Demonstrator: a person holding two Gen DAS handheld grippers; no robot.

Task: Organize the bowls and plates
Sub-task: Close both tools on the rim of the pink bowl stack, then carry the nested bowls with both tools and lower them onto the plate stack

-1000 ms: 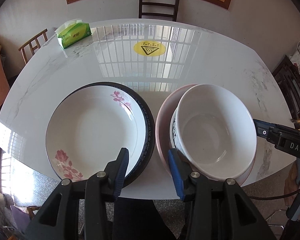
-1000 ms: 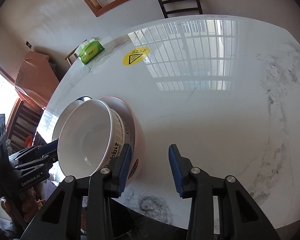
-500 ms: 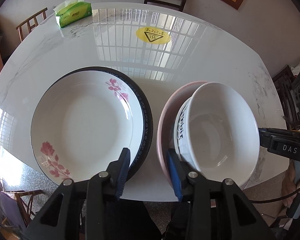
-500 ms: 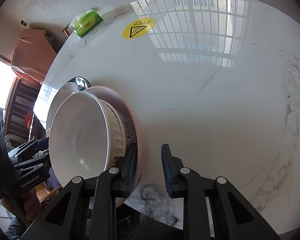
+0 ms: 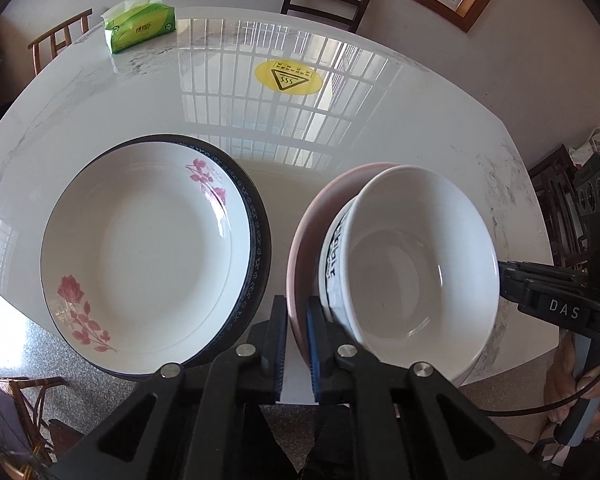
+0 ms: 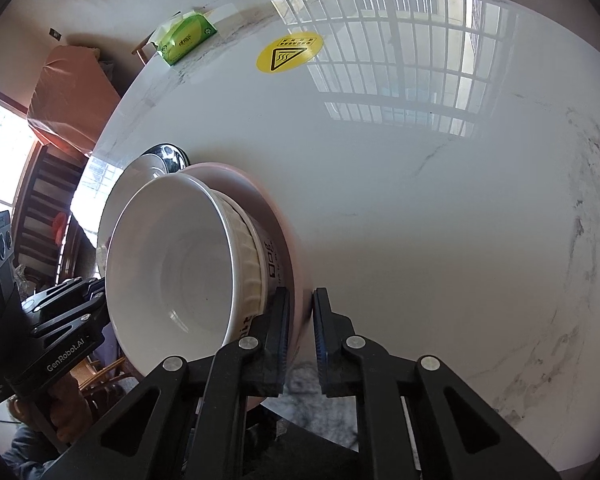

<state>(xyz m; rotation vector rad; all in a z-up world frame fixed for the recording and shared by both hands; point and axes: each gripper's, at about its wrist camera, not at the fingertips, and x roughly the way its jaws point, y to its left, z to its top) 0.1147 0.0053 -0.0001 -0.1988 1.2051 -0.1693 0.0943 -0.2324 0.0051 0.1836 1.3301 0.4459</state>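
where fingers (image 5: 315, 344) clamp pink plate (image 5: 300, 240), rim hidden.

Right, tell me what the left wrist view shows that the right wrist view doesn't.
Left wrist only: the whole rose-patterned plate stacked on a blue-rimmed plate, and the left claw pinching the pink plate. Right wrist only: the right claw clamping that plate's opposite rim. Both: the white bowl on the pink plate, the tissue pack, the yellow sticker.

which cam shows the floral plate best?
Left wrist: the floral plate lies fully in view, roses visible, stacked on a dark-rimmed plate. In the right wrist view only a sliver of it shows behind the white bowl.
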